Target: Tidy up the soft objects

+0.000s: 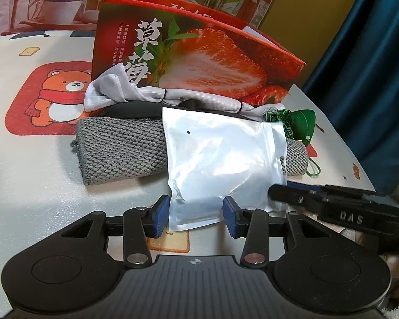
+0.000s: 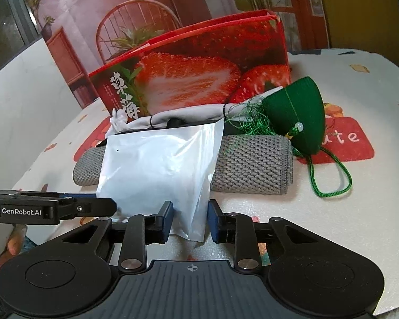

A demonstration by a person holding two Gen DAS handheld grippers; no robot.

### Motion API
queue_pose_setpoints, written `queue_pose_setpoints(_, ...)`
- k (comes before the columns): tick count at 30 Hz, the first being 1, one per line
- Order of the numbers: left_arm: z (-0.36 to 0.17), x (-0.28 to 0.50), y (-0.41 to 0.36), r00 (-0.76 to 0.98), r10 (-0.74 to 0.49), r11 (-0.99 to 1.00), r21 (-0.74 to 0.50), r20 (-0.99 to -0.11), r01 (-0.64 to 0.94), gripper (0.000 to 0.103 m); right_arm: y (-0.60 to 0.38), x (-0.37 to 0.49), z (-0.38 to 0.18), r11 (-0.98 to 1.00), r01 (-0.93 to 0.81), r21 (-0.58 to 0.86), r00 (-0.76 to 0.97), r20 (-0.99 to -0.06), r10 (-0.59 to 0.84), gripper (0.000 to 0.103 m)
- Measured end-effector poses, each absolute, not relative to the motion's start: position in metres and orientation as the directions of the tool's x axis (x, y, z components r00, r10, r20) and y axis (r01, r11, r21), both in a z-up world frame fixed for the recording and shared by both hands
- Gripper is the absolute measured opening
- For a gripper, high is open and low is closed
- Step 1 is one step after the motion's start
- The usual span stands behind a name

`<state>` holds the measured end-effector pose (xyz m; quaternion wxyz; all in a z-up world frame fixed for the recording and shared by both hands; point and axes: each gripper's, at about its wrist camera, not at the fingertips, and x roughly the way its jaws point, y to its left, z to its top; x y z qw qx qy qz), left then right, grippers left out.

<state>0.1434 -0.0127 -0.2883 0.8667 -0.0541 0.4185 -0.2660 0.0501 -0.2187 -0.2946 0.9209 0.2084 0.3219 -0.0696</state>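
A silver foil pouch [image 1: 220, 164] leans on a rolled grey knit cloth [image 1: 119, 151], also in the right wrist view, pouch [image 2: 159, 170] and cloth [image 2: 250, 164]. Behind them lies a white-grey fabric piece [image 1: 135, 93] with something black under it. A green zongzi-shaped sachet [image 2: 298, 117] with tassel and cord sits at the cloth's right end. My left gripper [image 1: 196, 216] is open, its pads either side of the pouch's lower edge. My right gripper [image 2: 190, 220] is open around the pouch's lower corner; whether any pad touches the pouch is unclear.
A red strawberry-print box [image 1: 199, 55] stands open-topped behind the pile, on a white foam-like table cover [image 1: 40, 186] with bear prints. The table edge and a blue curtain [image 1: 372, 66] lie to the right. A printed room backdrop stands behind the box.
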Motion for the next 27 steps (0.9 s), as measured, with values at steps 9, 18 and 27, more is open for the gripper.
queue_pose_setpoints(9, -0.275, 0.152, -0.014, 0.53, -0.534, 0.841, -0.346, -0.659, 0.416, 0.045, -0.23, 0.062, -0.288, 0.887, 0.292, 0.358, 0.795, -0.607, -0.017, 0.009)
queue_pose_setpoints(18, -0.264, 0.177, -0.009, 0.571, -0.522, 0.852, -0.355, -0.634, 0.385, 0.045, -0.241, 0.087, -0.268, 0.884, 0.286, 0.371, 0.82, -0.573, -0.025, 0.01)
queue_pose_setpoints(27, -0.261, 0.187, -0.005, 0.614, -0.506, 0.862, -0.341, -0.606, 0.375, 0.044, -0.239, 0.091, -0.272, 0.901, 0.28, 0.331, 0.82, -0.571, -0.045, 0.017)
